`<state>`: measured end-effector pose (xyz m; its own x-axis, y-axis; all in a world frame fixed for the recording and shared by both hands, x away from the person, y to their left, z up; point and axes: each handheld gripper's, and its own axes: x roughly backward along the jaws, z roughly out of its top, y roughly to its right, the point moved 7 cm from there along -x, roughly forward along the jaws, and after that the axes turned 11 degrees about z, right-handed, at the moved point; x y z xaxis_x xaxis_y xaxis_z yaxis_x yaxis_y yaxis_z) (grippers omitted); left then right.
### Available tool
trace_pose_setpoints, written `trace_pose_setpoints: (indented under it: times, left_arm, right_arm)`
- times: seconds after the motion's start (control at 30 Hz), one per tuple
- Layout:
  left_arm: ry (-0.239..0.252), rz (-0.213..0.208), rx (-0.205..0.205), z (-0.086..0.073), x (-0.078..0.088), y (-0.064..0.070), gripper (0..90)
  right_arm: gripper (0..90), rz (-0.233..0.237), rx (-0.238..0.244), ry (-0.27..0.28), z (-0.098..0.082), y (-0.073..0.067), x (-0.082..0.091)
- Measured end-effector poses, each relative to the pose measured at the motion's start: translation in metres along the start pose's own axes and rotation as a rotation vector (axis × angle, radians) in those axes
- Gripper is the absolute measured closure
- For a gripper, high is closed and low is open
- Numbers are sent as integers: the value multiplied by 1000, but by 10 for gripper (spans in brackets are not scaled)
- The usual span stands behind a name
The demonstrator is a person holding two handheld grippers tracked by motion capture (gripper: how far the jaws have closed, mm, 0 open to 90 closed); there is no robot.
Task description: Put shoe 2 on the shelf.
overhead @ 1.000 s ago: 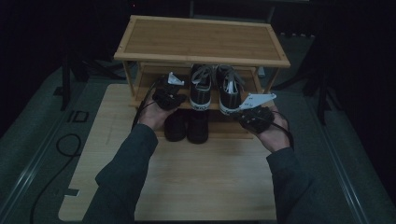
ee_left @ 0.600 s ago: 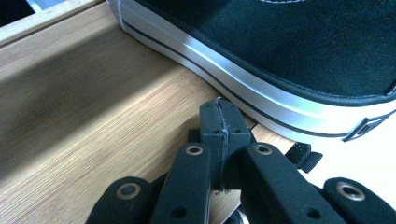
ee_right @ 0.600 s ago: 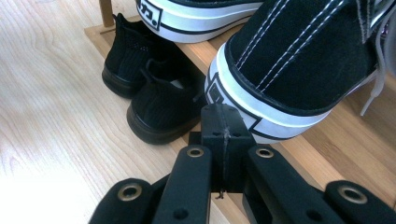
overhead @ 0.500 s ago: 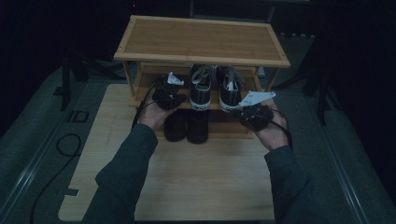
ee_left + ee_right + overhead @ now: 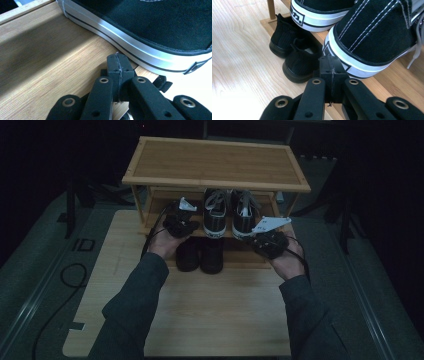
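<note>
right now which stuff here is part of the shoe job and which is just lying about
Part of the job:
- pair of black-and-white sneakers on the rack's middle shelf
- left gripper, shut, beside the left sneaker
- right gripper, shut, at the right sneaker's heel
- bamboo shoe rack

Lying about:
- pair of all-black shoes at the rack's bottom
- cable on the floor

A wooden shoe rack (image 5: 215, 162) with a bare bamboo top stands at the far end of a light wooden board (image 5: 210, 305). 2 plain black shoes (image 5: 200, 255) sit under its lowest shelf. A black cable (image 5: 55, 300) loops across the grey floor at left.
</note>
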<state>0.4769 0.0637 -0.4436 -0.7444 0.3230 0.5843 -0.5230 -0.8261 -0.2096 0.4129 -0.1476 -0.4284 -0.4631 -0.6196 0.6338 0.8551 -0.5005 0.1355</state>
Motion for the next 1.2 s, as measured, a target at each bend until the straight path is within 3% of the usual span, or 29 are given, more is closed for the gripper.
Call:
trace_pose_setpoints:
  times: [0.37,1.2]
  left_arm:
    - [0,-5,1,0,0,-1,900]
    - [-1,-1,6,0,0,0,900]
  right_arm:
    - [900,17,11,-9,6,-4,-9]
    - [900,-10,18,-37,8,-4,-22]
